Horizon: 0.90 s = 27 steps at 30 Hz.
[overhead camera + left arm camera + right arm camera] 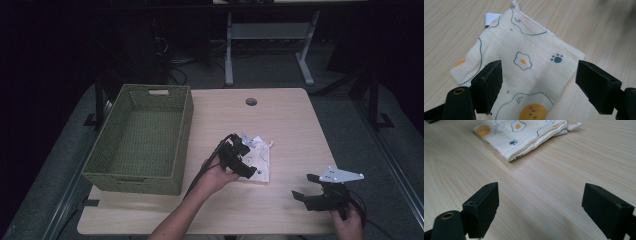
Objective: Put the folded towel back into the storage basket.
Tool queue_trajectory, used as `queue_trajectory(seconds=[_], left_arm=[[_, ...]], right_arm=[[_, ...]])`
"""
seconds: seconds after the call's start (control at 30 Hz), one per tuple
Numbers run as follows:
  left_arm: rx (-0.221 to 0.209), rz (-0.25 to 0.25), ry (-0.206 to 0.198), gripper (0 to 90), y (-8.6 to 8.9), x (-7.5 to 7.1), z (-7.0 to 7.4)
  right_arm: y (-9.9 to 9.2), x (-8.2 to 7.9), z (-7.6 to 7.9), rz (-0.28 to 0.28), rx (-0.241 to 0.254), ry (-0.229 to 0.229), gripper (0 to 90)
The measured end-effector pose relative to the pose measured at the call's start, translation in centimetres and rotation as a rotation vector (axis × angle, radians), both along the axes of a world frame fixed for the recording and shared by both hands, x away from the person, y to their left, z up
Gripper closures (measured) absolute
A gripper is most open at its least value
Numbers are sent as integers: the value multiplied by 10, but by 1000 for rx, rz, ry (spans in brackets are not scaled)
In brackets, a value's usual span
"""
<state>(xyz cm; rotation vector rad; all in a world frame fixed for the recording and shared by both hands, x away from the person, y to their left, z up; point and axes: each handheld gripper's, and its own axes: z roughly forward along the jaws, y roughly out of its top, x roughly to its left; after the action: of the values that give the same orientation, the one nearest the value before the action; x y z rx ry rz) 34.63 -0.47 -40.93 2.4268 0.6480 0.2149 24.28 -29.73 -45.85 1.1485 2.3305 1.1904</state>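
Note:
A folded cream cloth point(263, 159) printed with fried eggs and paw marks lies flat near the middle of the wooden table point(285, 120). My left gripper point(250, 161) hovers right over it, jaws spread wide. In the left gripper view the cloth point(529, 57) spreads out between and beyond the two pads, and neither pad presses on it. My right gripper point(302, 186) rests low at the front right of the table, open, with bare wood between its jaws. The right gripper view has the cloth point(524, 135) farther off, its stacked folded edges facing the camera.
A green woven basket point(186, 120) with nothing in it stands on the left part of the table, close to the left hand. A round cable hole point(251, 101) sits near the far edge. Beyond the table stand desk legs and cables on a dark floor.

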Motion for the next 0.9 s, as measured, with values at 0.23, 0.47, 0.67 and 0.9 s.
queue_trajectory(seconds=[0.23,0.47,0.67,0.9], left_arm=[[20,24,36,238,-6,14,-13],[57,32,53,281,-15,24,-24],[99,39,54,319,-21,29,-28],[120,69,58,346,-22,36,-33]], right_arm=[[1,0,0,7,3,0,138],[1,-1,1,6,6,-5,137],[1,-2,1,9,5,-9,137],[1,-2,1,14,5,-9,137]])
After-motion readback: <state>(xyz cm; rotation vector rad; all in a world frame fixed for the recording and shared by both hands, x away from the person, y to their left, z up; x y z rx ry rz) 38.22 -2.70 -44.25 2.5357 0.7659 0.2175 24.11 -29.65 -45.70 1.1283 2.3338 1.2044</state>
